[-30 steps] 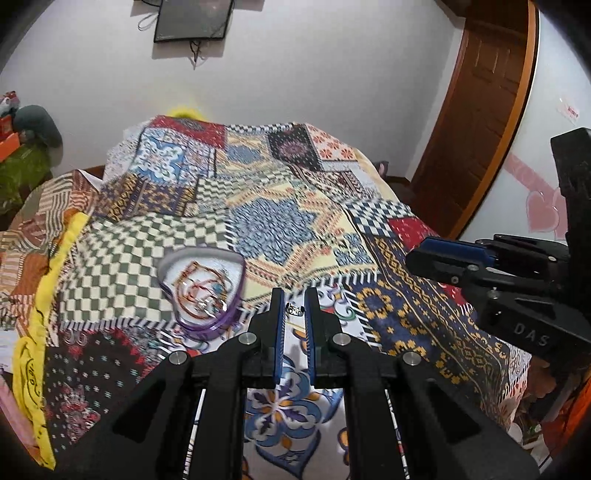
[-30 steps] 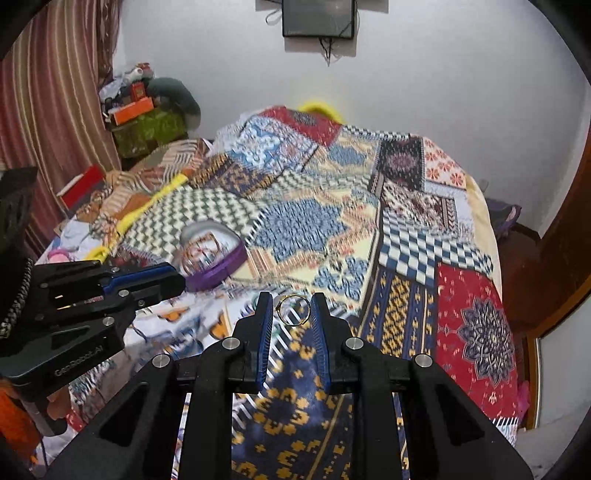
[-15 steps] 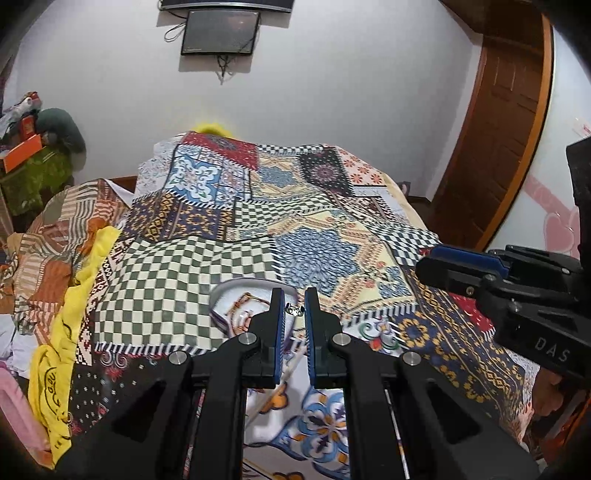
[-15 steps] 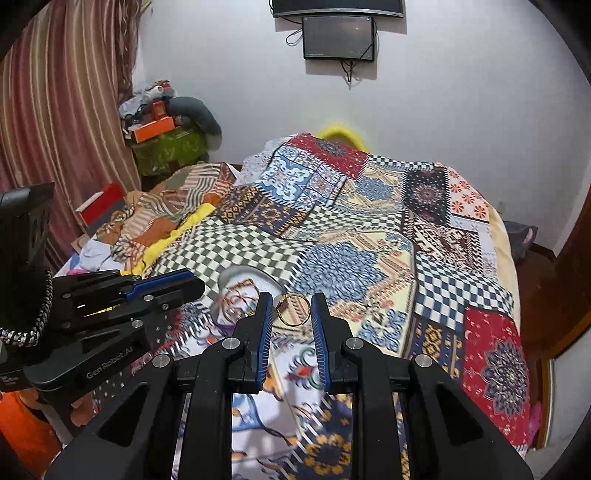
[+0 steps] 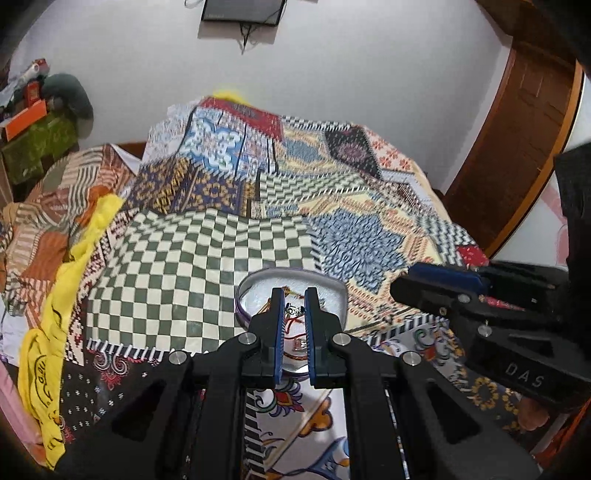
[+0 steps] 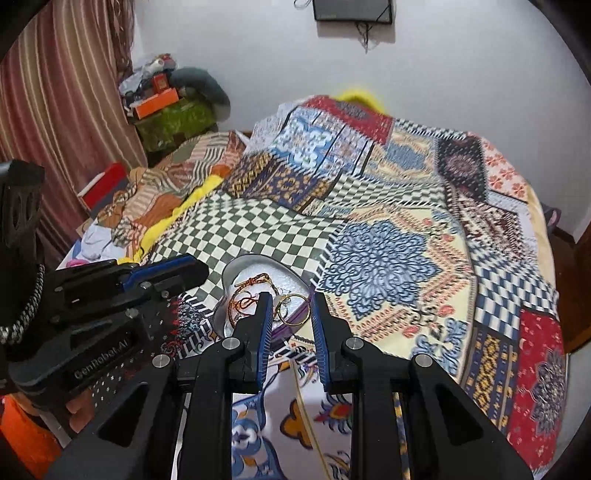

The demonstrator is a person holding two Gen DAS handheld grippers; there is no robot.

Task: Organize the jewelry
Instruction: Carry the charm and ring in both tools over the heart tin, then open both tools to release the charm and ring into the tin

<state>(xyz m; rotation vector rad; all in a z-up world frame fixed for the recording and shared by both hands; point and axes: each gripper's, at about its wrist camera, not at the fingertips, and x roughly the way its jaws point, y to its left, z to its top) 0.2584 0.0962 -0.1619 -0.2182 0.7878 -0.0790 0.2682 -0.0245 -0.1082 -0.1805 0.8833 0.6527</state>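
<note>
Both grippers over the heart-shaped dish (image 5: 334,291) on the patchwork bedspread (image 5: 207,258). Left gripper (image 5: 294,308) nearly closed on a small silver ring (image 5: 292,308); right gripper (image 6: 291,314) pinching a gold hoop (image 6: 294,309) — apparently linked rings. Cords and bracelets (image 6: 245,299) already lie inside; both held pieces remain undelivered. Far wall: mounted screen (image 6: 352,10); curtain (image 6: 55,110) left.

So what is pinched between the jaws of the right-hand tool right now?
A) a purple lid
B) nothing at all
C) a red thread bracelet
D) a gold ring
D: in the right wrist view the right gripper is closed on a thin gold ring, held just above the heart-shaped dish.
</note>
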